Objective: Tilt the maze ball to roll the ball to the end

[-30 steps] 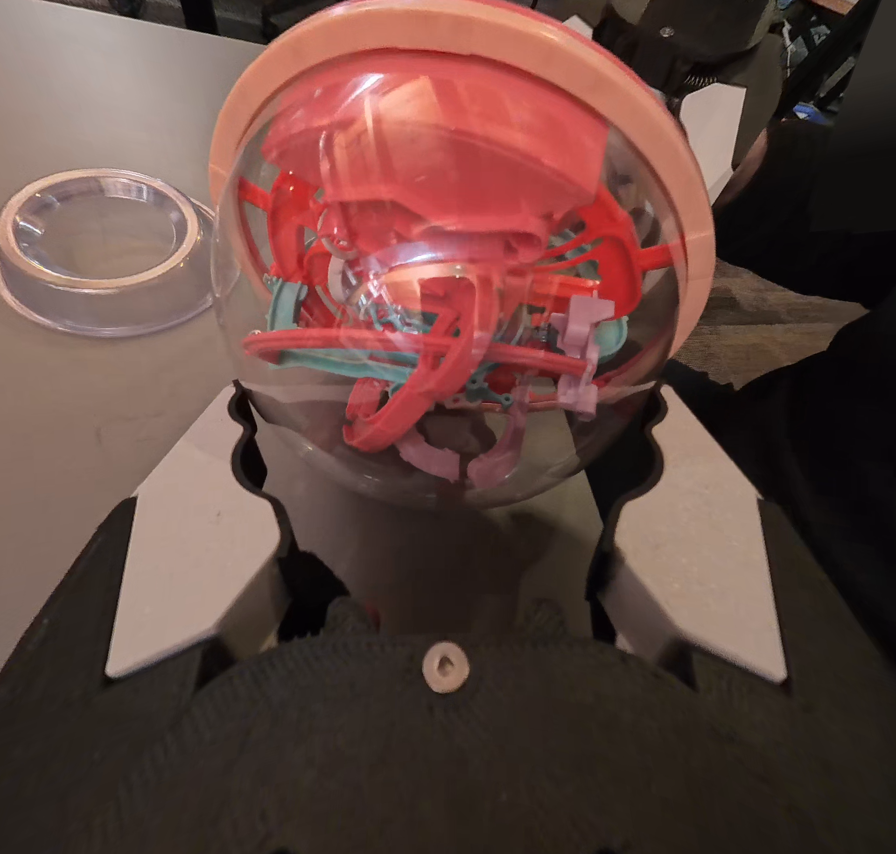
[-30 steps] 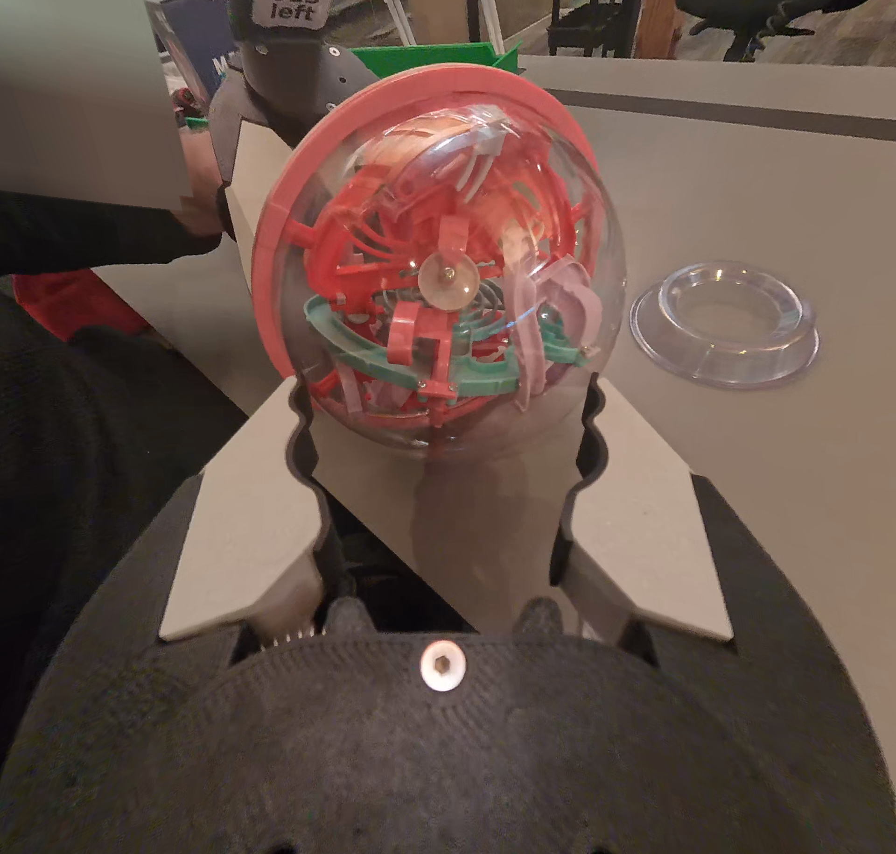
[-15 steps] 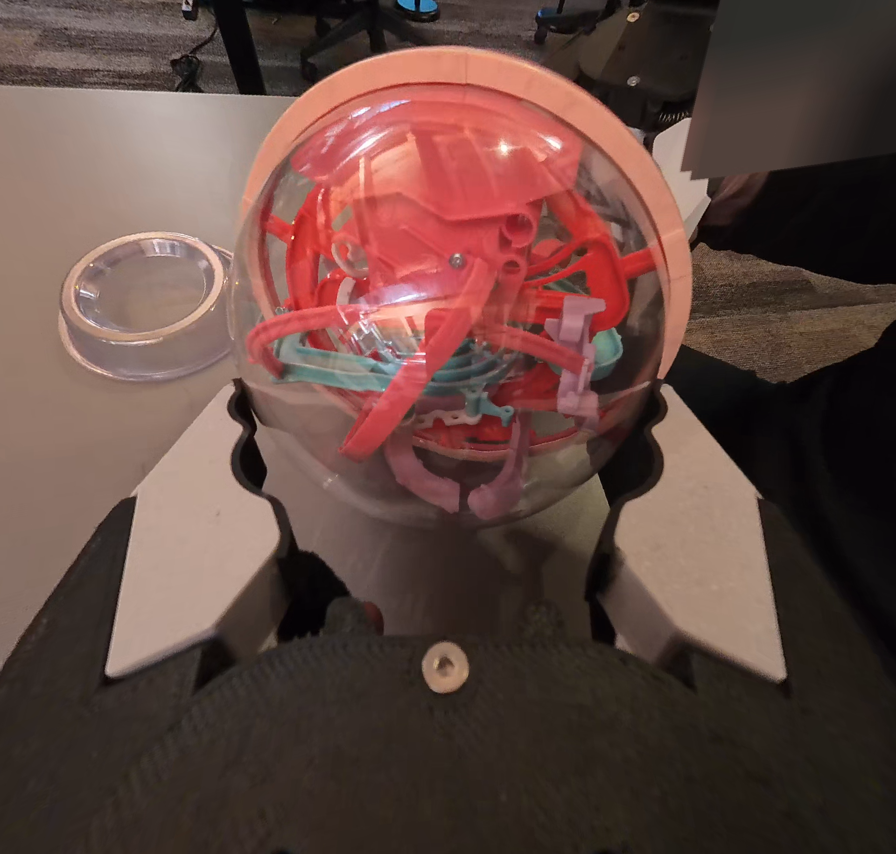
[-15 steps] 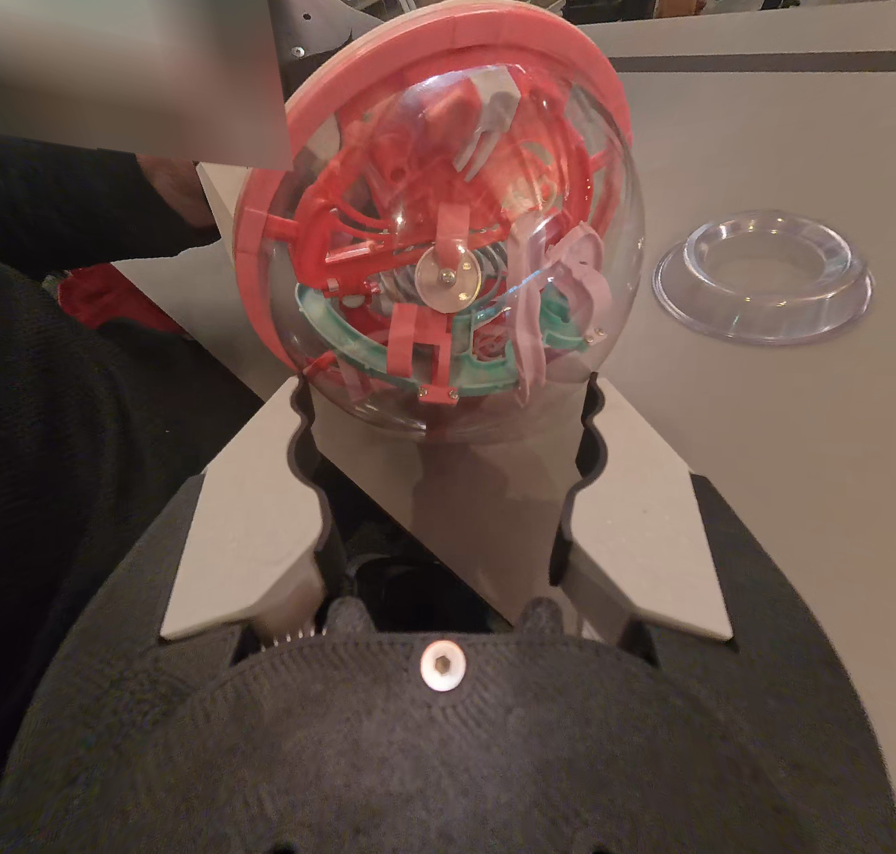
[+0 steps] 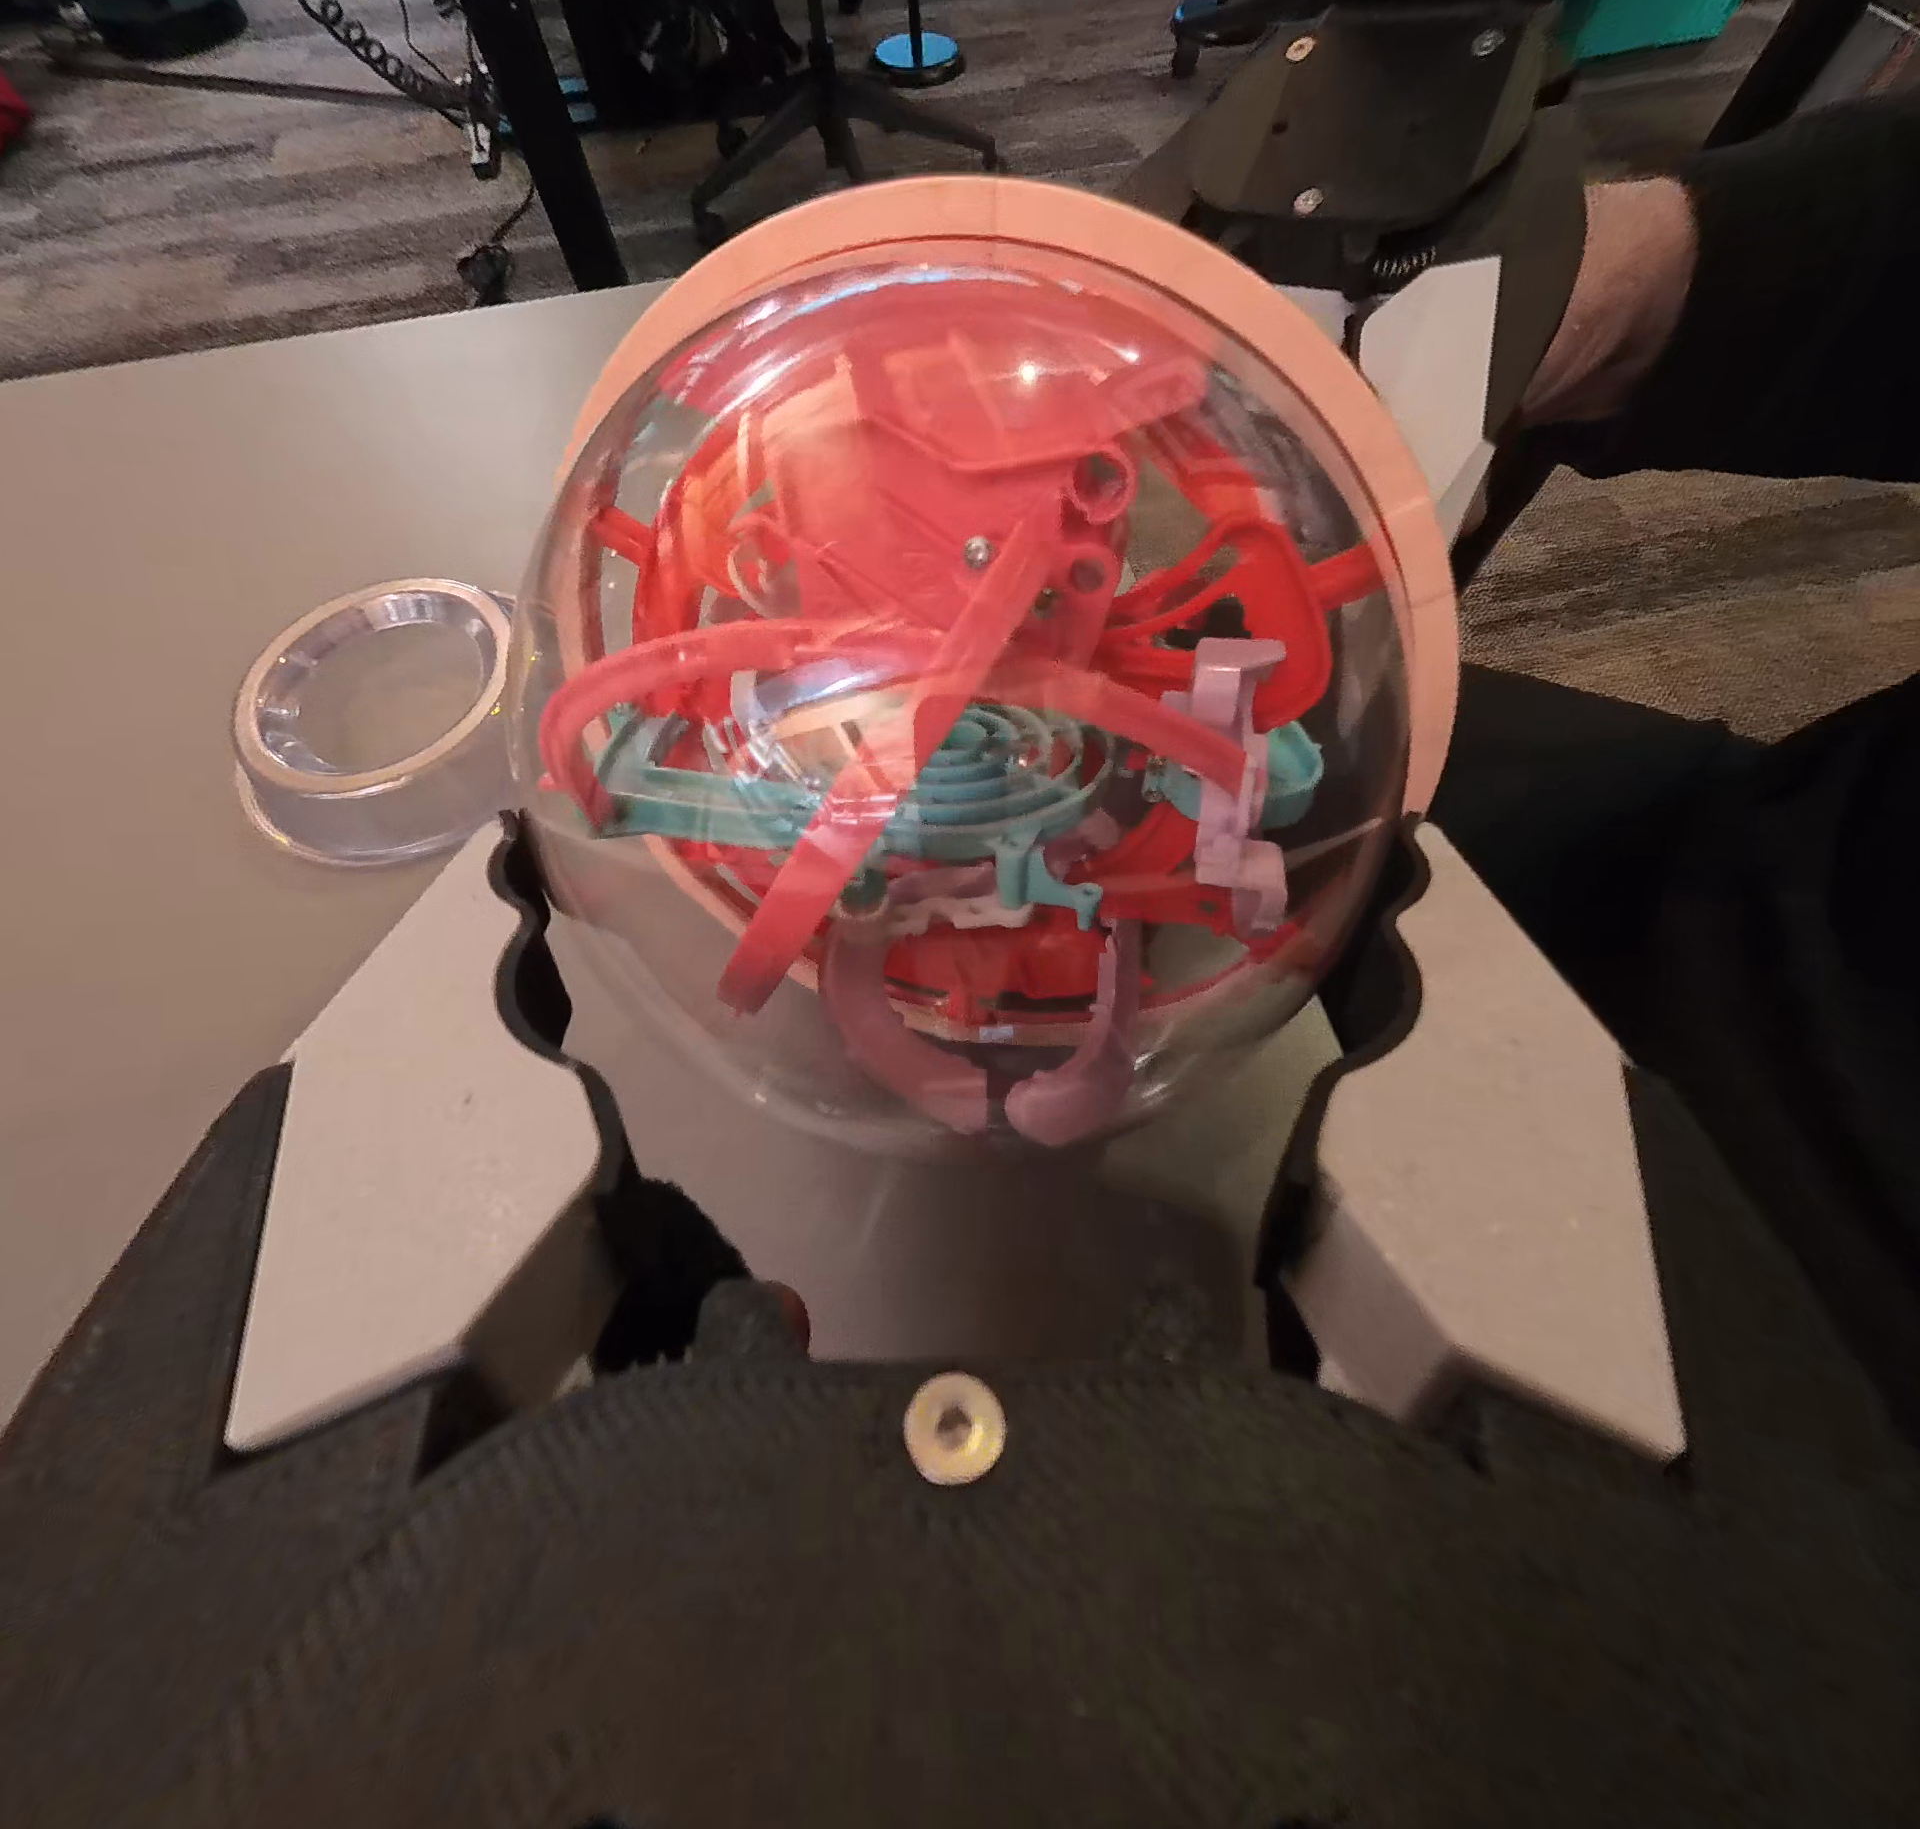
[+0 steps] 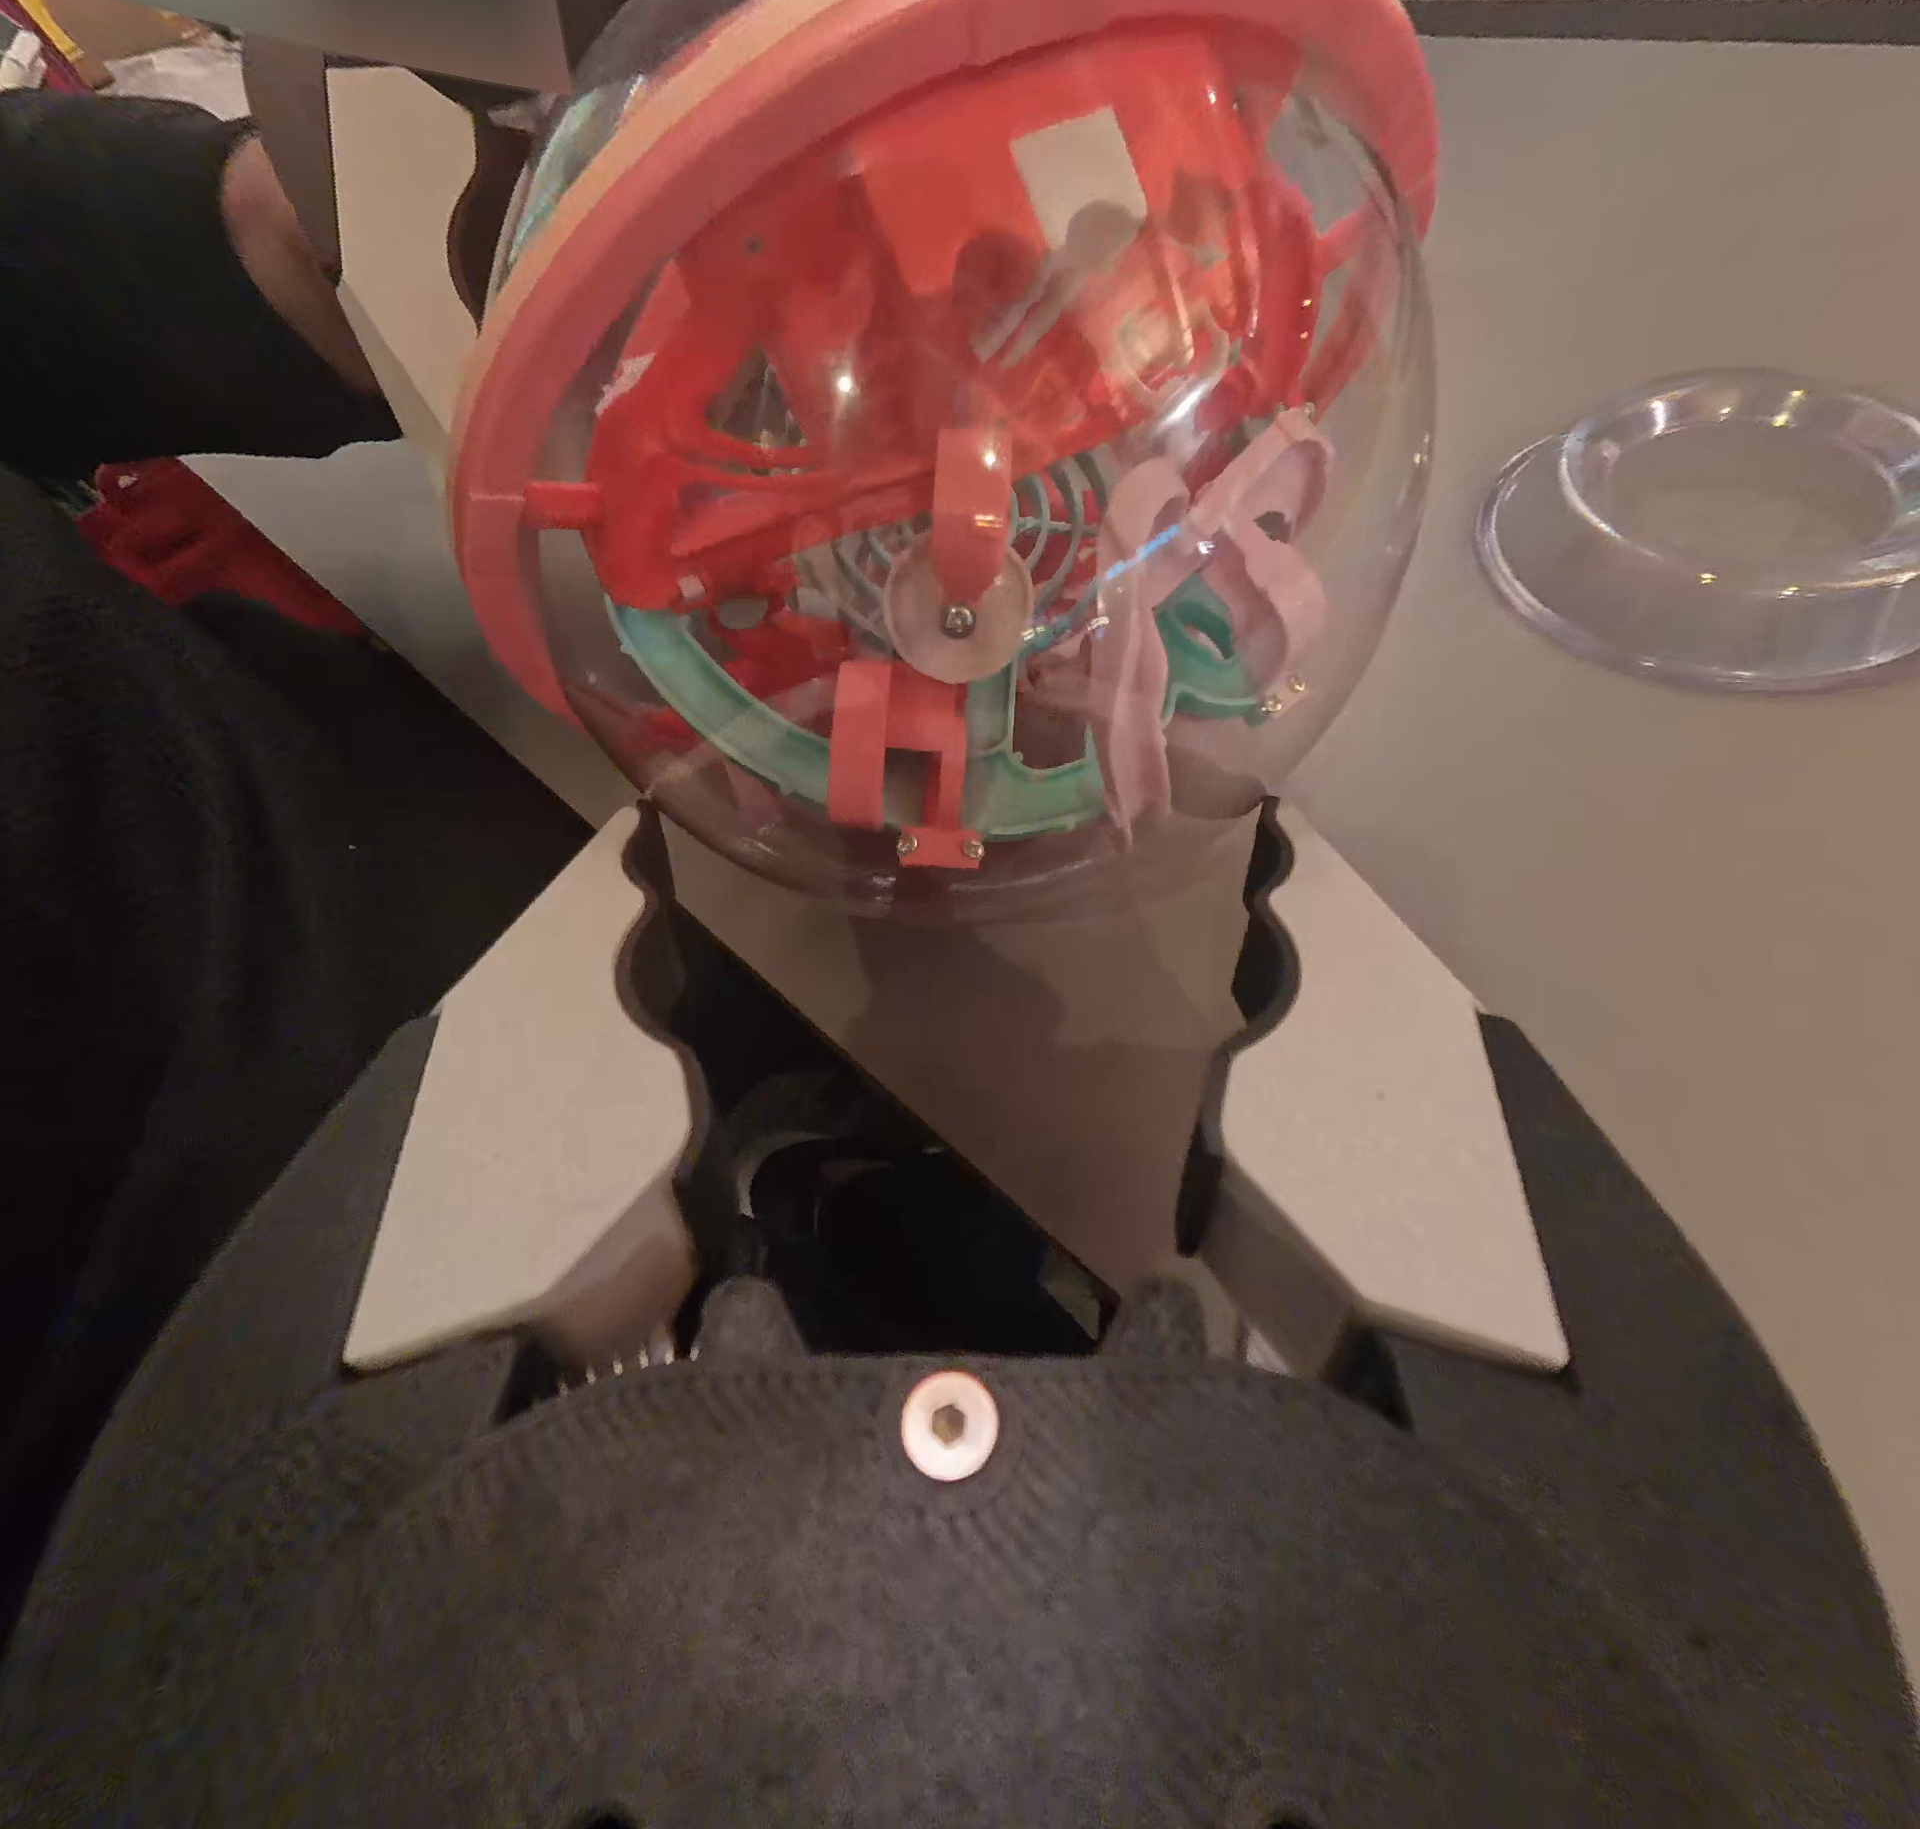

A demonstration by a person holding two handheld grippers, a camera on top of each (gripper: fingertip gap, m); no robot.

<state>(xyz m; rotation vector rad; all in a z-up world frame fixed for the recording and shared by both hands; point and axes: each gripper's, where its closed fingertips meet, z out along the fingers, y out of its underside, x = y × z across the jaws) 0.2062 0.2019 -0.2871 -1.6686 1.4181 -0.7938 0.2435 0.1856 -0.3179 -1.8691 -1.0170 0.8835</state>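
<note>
Left wrist view shows your left gripper [image 5: 961,906] clamped on the maze ball [image 5: 977,657]; your right gripper [image 6: 951,844] grips it from the opposite side.

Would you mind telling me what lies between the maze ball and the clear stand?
Only bare grey table separates the maze ball and clear stand, per the right wrist view.

The small ball inside the maze ball [image 5: 977,699] cannot be picked out among the tracks; the clear stand [image 6: 1714,532] is cut by the right wrist view's edge.
</note>
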